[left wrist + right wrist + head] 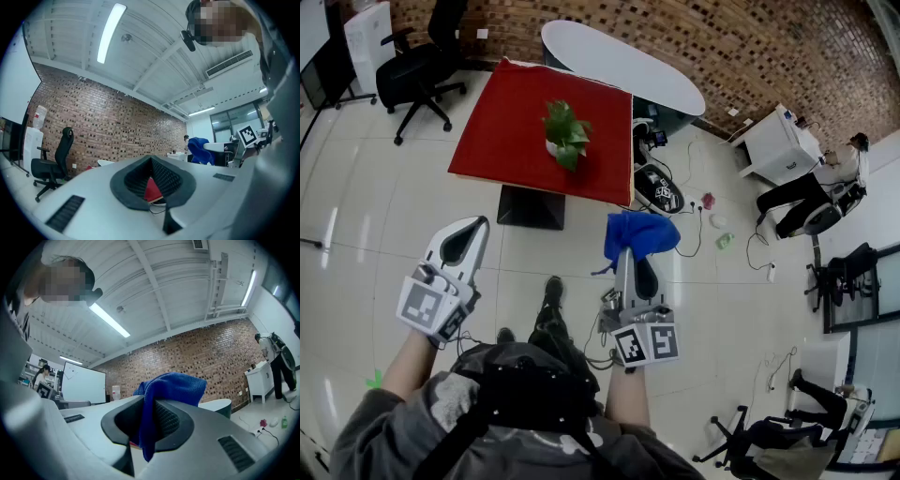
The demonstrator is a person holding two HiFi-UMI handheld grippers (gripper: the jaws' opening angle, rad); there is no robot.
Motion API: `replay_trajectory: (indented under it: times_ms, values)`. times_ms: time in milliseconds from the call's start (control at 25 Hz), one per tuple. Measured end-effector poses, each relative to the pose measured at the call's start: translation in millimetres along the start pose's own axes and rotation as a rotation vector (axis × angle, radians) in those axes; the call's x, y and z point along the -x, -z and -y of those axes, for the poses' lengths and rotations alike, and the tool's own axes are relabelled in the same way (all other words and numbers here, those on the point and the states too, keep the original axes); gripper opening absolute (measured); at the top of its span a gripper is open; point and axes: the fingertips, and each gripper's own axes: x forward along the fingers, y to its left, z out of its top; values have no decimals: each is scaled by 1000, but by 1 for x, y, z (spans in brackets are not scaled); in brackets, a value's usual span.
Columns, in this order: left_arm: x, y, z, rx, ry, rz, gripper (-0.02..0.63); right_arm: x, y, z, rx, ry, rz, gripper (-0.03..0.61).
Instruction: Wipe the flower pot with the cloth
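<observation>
Flower pot (554, 147) is nowhere near reach, fyi. It sits well ahead of both sets of jaws on the red table (511, 127), with the leafy plant (566, 127) spilling over its rim. You've got some walking to do before any wiping happens.

Your right gripper (628, 253) is clamped on the blue cloth (640, 232). A good wad of it bunches up over and past the tips, with a tail hanging under them. That wad is what should meet the pot, so I'd lead with it and not with bare plastic.

Your left gripper (476, 223) is clenched tight with nothing in it; through the slot behind its tips you just see a sliver of red. My guess is the pot is small and light enough to skid or tip on that tabletop. So I'd spread the left jaws and steady the pot from the side opposite the cloth. Then wipe round the wall below the leaves with light strokes, so you don't drag foliage along.

Room stuff: there's glossy tiled floor (375, 216) between the jaws and the table. Cables (698, 220) and a few small bits lie on it off to the right of the right jaws, so watch your feet. Beyond the red table there's a white oval table (619, 58), a black office chair (417, 66) far off to the left of the left jaws, and a brick wall (722, 42) behind it all.
</observation>
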Motion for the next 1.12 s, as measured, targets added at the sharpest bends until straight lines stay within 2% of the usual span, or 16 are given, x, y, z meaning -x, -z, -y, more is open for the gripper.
replay_trajectory:
  times_ms: [240,520,800,920,1120]
  values:
    - [-37,9,-7,-17,-21,-10,35,-32,3,38,-16,-7,4,54]
    - [-120,66,-32,7,-67,-57,35,-94,41,109,-27,-25,-26,54]
    - [-201,102,-60,11,-127,-63,35,-160,74,185,-42,-47,-57,54]
    - [-240,102,-65,-28,-151,-69,35,-197,69,217,-59,-73,-59,54]
    - [-322,109,-83,-29,-249,-155,37,-276,42,279,-99,-139,-74,54]
